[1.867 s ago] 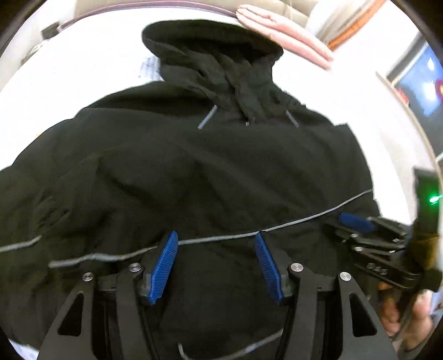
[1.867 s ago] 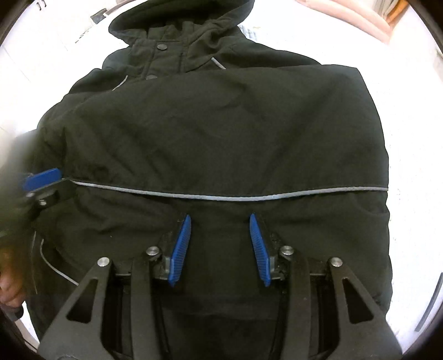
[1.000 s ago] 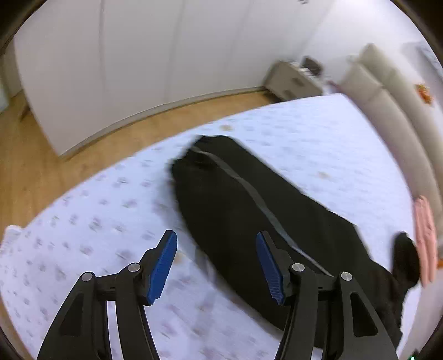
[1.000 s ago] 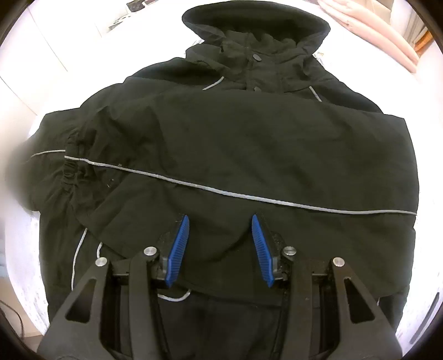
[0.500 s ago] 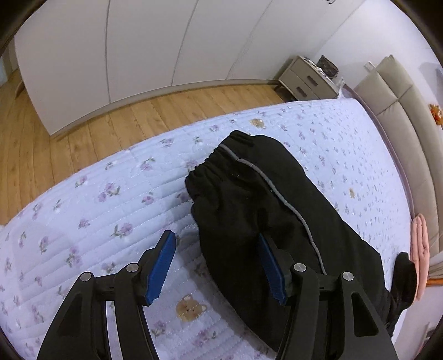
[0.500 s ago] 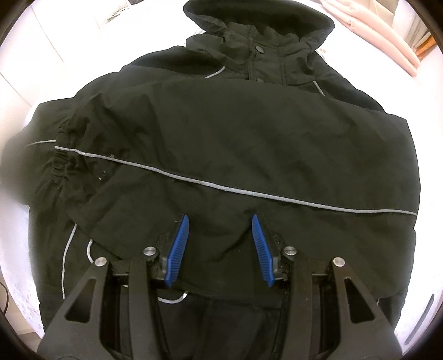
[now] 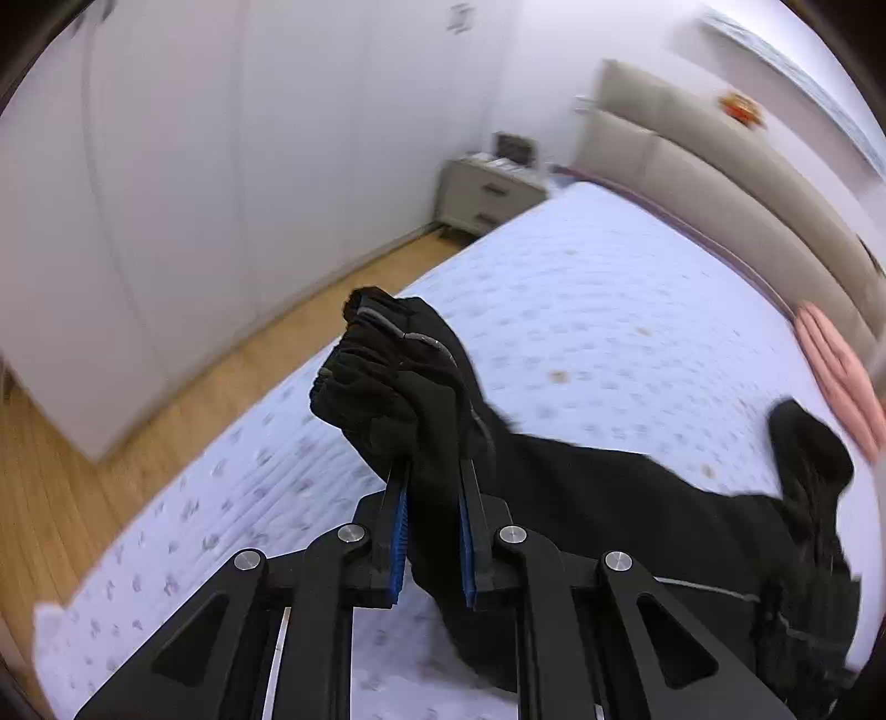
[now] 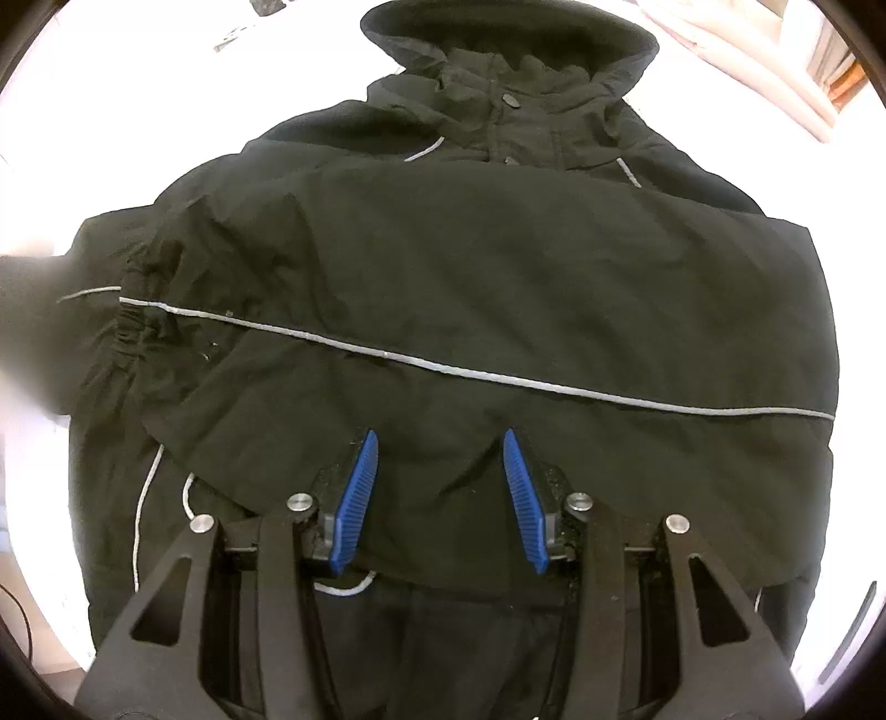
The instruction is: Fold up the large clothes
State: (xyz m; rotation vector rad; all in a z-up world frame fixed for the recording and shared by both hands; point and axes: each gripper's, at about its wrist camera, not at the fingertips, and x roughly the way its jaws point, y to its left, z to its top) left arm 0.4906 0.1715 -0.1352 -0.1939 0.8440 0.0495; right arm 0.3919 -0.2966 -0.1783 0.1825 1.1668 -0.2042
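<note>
Presently, findings as follows.

Left claw (image 7: 433, 515): my jaws have just been closing and are now clamping the sleeve (image 7: 398, 387); black cloth is filling the narrow gap between the blue pads (image 7: 400, 531).

Sleeve: it is rising off the bed (image 7: 609, 299), its gathered cuff (image 7: 371, 321) bunching above my fingertips, a grey piping line running along it. Behind my grip it is trailing back down to the coat's body at the right of the left view.

Right claw (image 8: 440, 498): I am holding it partly open over the coat (image 8: 443, 277), pointing steeply down. The pads (image 8: 354, 498) are standing apart with cloth lying under and between them; whether they are touching the cloth I cannot tell, and they are not pinching it.

Coat: it is lying spread on the bed, front up, hood (image 8: 509, 39) at the far end, snap buttons showing below the collar. The other sleeve is lying folded across the chest, its grey stripe (image 8: 498, 376) crossing from left to right.

Bed: a pale quilt with small floral print is covering it; the picture is blurring with motion in the left view.

Surroundings: a folded pink item (image 7: 836, 365) is lying near the padded headboard (image 7: 720, 166); a nightstand (image 7: 487, 194) is standing by white cupboards (image 7: 166, 166) on a wooden floor (image 7: 55, 471).
</note>
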